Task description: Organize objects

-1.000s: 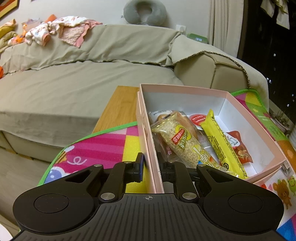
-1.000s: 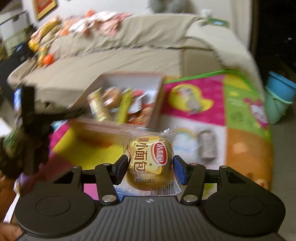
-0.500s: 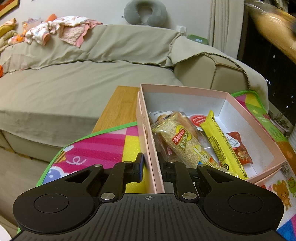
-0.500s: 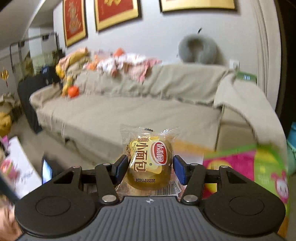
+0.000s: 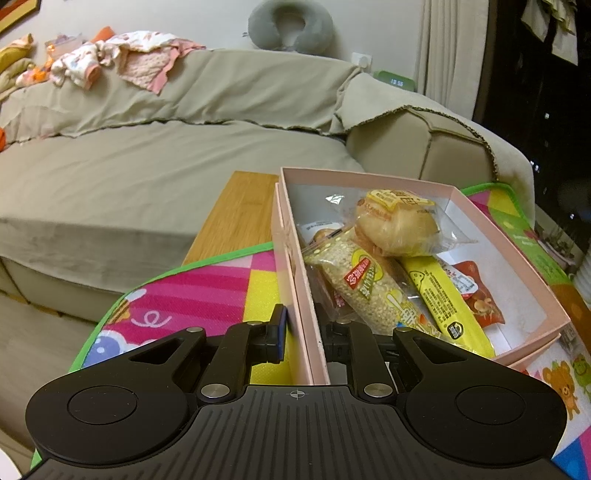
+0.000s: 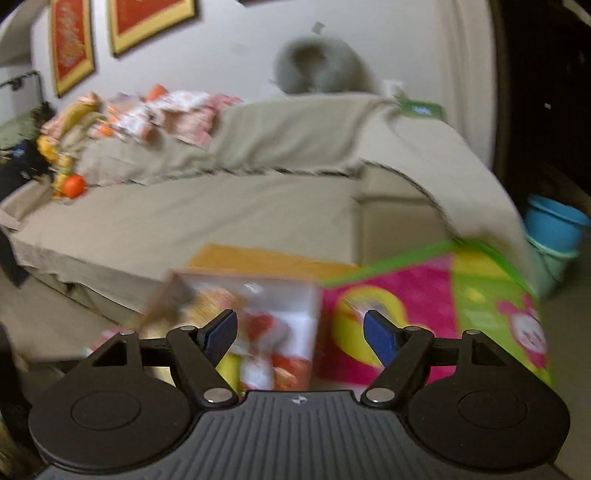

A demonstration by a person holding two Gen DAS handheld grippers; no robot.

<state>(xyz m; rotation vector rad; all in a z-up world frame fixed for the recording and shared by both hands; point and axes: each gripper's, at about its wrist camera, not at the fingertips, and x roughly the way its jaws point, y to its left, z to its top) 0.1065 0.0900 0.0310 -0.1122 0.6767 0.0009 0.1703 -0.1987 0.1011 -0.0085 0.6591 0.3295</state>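
Note:
A pink box (image 5: 369,186) stands on a colourful play mat (image 5: 207,291). My left gripper (image 5: 301,332) is shut on the box's near left wall. Inside lie a wrapped bread bun (image 5: 397,221) on top, a rice-cracker roll (image 5: 369,286), a yellow snack pack (image 5: 439,299) and a red packet (image 5: 480,299). My right gripper (image 6: 300,334) is open and empty above the box (image 6: 258,291), which looks blurred in the right wrist view.
A beige sofa (image 5: 147,155) runs behind the mat, with clothes (image 5: 122,62) and a grey neck pillow (image 5: 291,24) on its back. A wooden board (image 5: 240,206) lies under the mat. Blue buckets (image 6: 554,229) stand at the right.
My right gripper opened and let go of the bread bun, which now lies on top of the snacks in the box. The left gripper has not moved.

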